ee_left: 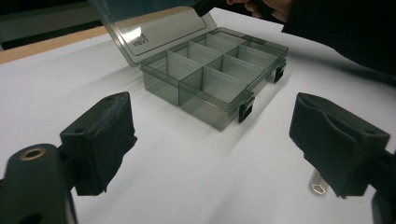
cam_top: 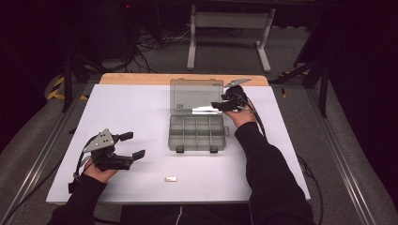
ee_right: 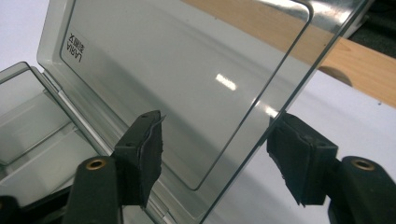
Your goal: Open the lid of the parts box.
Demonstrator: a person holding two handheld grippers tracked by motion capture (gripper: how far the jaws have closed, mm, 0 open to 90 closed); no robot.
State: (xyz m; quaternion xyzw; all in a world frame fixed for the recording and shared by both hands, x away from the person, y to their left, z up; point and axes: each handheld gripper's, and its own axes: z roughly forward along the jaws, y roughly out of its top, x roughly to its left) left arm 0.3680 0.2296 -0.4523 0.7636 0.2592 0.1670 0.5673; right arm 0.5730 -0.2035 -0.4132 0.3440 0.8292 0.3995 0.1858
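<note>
Right hand-held gripper open astride raised lid edge (pads clear); box long axis fore-aft, lid hinged far side.

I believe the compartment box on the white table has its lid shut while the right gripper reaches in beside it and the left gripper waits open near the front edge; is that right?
Not quite: the compartment box has its lid open, raised behind the empty compartments, as the high view shows. The rest holds: the right gripper is at the lid's edge, and the left gripper waits open near the front.
</note>
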